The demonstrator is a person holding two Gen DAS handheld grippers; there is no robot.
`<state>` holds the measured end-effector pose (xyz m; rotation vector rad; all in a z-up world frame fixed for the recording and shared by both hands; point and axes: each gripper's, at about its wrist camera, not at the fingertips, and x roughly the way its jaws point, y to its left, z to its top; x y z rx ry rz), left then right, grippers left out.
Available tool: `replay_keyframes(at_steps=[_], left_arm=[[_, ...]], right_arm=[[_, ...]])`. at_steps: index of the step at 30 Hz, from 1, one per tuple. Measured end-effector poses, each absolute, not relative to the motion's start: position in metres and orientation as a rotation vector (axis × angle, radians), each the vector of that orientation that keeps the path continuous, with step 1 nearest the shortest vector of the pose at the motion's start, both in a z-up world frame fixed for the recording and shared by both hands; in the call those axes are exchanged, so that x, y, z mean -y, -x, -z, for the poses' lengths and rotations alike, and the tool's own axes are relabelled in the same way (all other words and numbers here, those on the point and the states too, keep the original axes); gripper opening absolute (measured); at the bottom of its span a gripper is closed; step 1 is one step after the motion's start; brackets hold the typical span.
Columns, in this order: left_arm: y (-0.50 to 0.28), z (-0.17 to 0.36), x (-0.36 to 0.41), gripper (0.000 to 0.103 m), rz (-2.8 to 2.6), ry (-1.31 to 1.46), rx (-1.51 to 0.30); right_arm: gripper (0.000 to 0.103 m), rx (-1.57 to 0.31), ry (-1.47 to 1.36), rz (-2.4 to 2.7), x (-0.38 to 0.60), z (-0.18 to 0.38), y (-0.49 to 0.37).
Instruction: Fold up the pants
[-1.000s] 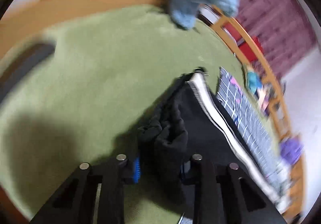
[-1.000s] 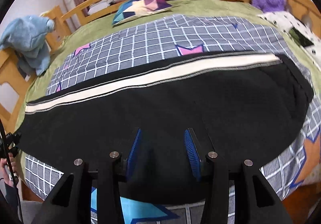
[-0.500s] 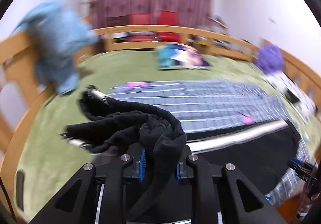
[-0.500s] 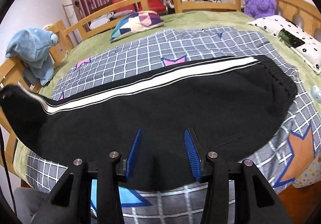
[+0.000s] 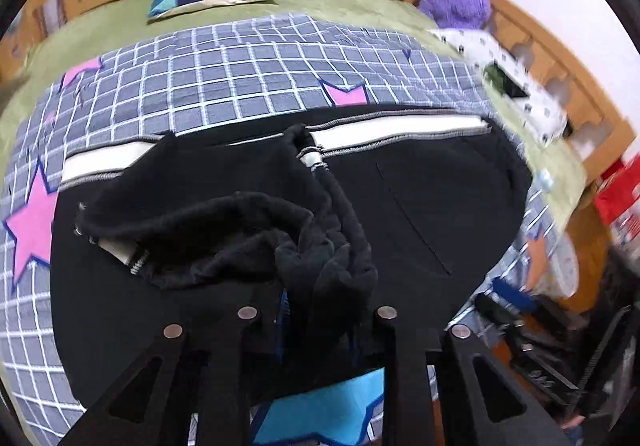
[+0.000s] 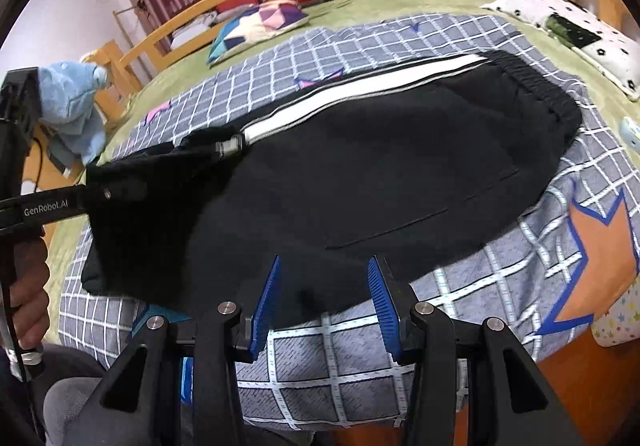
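Your left tongs (image 5: 320,310) grip the bunched leg end of the pants (image 6: 360,174), jaws easing apart, above the half lying on the bed quilt (image 6: 400,42). Your right tongs (image 6: 324,302) gape empty over their near edge.

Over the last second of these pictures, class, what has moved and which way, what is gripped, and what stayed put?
The left claw carried the leg end of the black pants with the white side stripe from the green bedcover's edge over onto the pants' upper part, folding them. Bunched cloth is between its jaws, which are now opening. The right claw stayed open near the pants' edge; the checked quilt and the waistband stayed.
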<state>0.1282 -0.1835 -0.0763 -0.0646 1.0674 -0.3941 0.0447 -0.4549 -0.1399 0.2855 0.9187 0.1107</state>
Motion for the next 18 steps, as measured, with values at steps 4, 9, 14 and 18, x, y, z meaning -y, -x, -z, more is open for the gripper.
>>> replay_keyframes(at_steps=[4, 9, 14, 18], left_arm=[[-0.110, 0.056, 0.133, 0.070, 0.400, 0.232, -0.975], [-0.094, 0.054, 0.091, 0.071, 0.387, 0.322, -0.945], [-0.088, 0.066, 0.058, 0.073, 0.297, 0.351, -0.885], [-0.095, 0.071, 0.035, 0.073, 0.297, 0.400, -0.918]], right_arm=[[0.045, -0.921, -0.262, -0.184, 0.433, 0.142, -0.060], [0.045, -0.917, -0.292, -0.279, 0.400, 0.137, -0.094], [0.055, -0.913, -0.367, -0.333, 0.375, 0.132, -0.126], [0.055, -0.971, -0.354, -0.284, 0.360, 0.145, -0.152]])
